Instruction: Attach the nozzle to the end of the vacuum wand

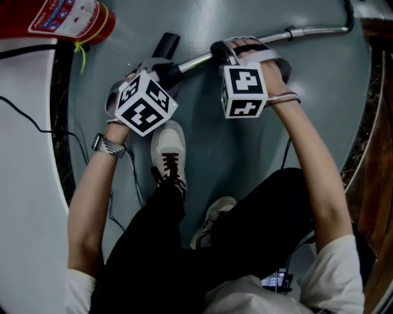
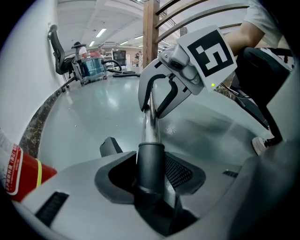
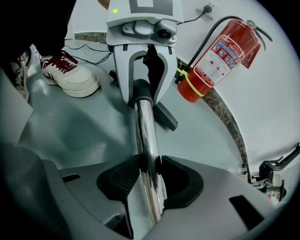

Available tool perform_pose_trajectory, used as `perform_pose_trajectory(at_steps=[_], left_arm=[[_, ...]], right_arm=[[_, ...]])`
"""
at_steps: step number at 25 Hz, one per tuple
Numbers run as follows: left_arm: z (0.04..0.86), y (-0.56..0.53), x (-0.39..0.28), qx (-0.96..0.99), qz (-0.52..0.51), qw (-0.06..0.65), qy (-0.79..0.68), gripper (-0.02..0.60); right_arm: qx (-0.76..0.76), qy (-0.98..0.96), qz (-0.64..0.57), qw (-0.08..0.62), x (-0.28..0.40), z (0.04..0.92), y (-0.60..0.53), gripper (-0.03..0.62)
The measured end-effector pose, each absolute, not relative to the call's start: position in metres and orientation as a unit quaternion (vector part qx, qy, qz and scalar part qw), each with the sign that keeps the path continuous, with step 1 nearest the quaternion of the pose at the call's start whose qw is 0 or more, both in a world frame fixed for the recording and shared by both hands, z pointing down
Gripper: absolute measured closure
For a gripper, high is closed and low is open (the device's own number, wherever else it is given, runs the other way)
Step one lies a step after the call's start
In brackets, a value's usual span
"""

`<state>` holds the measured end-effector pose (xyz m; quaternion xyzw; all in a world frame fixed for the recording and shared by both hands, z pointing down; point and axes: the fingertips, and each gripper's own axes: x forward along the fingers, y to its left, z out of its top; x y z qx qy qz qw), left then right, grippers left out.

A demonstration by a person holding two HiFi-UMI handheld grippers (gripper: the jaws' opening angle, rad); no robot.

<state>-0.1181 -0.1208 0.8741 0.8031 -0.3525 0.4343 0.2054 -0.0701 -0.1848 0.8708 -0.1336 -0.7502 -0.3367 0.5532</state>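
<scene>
1. Layout. The grey floor (image 1: pixel 206 162) fills the head view. The chrome wand (image 1: pixel 313 30) lies low over it, running from the centre out toward 2 o'clock. A red extinguisher (image 1: pixel 58 17) stands at 10 o'clock, and my shoe (image 1: pixel 168 144) sits just below centre.

2. Right gripper (image 3: pixel 149 176). It sits at 1 o'clock from centre in the head view. Its jaws are closed on the bare wand, one pad on each side of the tube with only the tube between them. It grips the tube a short way back from the tube's end.

3. Left gripper (image 2: pixel 150 177). It sits at 11 o'clock from centre. Its jaws are clamped on the dark collar of the nozzle (image 1: pixel 166 46). The nozzle's black head points on toward 11 o'clock, just above the floor.

4. Position of the joint. The nozzle is between the two grippers and in line with the wand. In the left gripper view the chrome tube disappears straight into the collar, so the parts are already mated.

5. Step in hand. I judge this to be the seating stage: alignment is done and the collar is on the tube. The views do not show whether it is pushed fully home.

6. Next move. Brace the wand with the right gripper. Press the nozzle along the tube axis with the left, without tilting it. Release the left only once the collar holds.
</scene>
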Motion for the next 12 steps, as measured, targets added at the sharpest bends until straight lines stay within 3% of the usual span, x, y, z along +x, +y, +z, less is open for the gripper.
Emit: perform_pose_trajectory(at_steps=[12], left_arm=[[0.8754,-0.1232,-0.1198,0.774,0.465,0.231,-0.361,0.396]], right_arm=[[-0.122,-0.756,-0.335,0.549,-0.0792,0.8661,-0.1837,0.436]])
